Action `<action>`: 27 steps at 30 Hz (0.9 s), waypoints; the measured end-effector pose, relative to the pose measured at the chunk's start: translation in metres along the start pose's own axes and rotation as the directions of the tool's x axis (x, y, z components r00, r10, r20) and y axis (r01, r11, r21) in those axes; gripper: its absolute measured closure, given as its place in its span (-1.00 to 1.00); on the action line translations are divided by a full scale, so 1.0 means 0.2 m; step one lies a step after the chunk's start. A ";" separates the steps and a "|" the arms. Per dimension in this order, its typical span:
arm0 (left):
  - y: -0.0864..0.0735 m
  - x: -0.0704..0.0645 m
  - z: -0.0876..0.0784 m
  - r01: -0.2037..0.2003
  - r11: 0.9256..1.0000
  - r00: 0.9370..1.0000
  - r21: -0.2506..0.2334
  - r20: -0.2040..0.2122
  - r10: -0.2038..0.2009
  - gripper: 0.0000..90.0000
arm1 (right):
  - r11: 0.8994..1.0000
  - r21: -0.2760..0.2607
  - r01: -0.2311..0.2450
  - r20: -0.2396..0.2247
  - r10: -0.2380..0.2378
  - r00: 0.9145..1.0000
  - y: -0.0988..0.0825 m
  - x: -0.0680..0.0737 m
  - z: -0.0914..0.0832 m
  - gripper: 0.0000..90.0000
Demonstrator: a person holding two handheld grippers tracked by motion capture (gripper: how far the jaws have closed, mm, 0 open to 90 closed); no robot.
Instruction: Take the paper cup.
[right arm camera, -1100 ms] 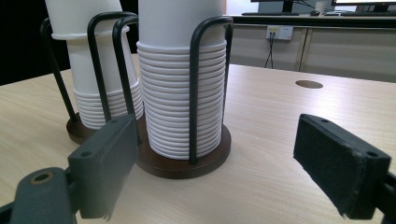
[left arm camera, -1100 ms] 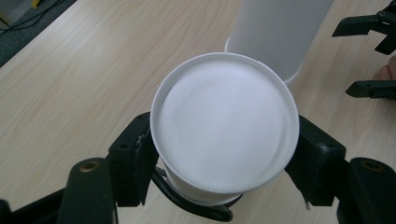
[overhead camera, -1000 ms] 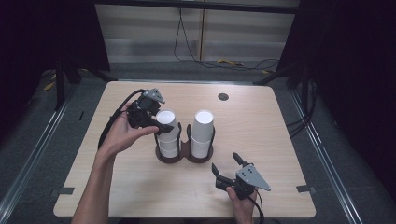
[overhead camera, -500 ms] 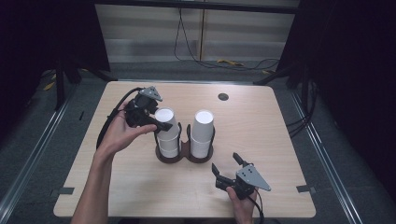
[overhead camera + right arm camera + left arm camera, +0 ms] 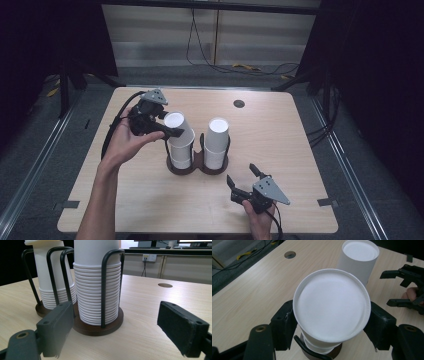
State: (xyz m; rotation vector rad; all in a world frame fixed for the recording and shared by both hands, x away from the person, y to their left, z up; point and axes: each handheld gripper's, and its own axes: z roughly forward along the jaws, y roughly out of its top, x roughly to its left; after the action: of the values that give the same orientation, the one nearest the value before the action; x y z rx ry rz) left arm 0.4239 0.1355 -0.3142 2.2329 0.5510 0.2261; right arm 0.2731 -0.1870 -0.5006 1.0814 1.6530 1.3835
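- Left side first: the left tongs (image 5: 172,131) are pinching the top cup (image 5: 178,129) of the left stack (image 5: 181,150), one pad on each side just under the upturned bottom. In the left gripper view the cup (image 5: 332,307) sits square between the two black pads.
- That cup is tilted toward the left hand (image 5: 127,145) and looks part-way off the stack, but its lower end is still over the cups below, inside the wire holder (image 5: 197,167). So I'd say the grab is done and the pull-off is only half there.
- Middle: the right stack (image 5: 216,142) stands upright in the other half of the holder, looks untouched.
- Right side: the right tongs (image 5: 245,181) are spread wide with nothing between them, sitting low by the near edge of the counter (image 5: 310,150), pointed at the holder.
- Still left, I reckon: get the cup clear of the wires and put it down somewhere on the counter. The right tongs might need to steady the holder.
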 end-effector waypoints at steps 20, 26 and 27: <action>-0.10 -0.07 -0.08 0.039 0.975 0.999 -0.221 -0.007 -0.041 -0.27 | 1.000 0.003 0.001 -0.002 -0.001 1.000 0.00 0.00 0.00 -0.70; -0.13 -0.10 -0.07 0.034 0.967 0.999 -0.252 -0.004 -0.037 -0.27 | 1.000 0.003 -0.002 -0.002 0.002 1.000 0.00 0.00 0.00 -0.70; -0.14 -0.10 -0.07 0.036 0.966 0.999 -0.255 -0.001 -0.038 -0.27 | 1.000 0.004 -0.002 -0.002 0.002 1.000 0.00 0.00 0.00 -0.70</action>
State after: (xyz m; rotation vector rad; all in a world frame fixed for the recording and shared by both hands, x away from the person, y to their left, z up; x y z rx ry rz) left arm 0.3926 0.1522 -0.3257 1.9712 0.5344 0.2685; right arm 0.2733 -0.1871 -0.5005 1.0838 1.6570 1.3837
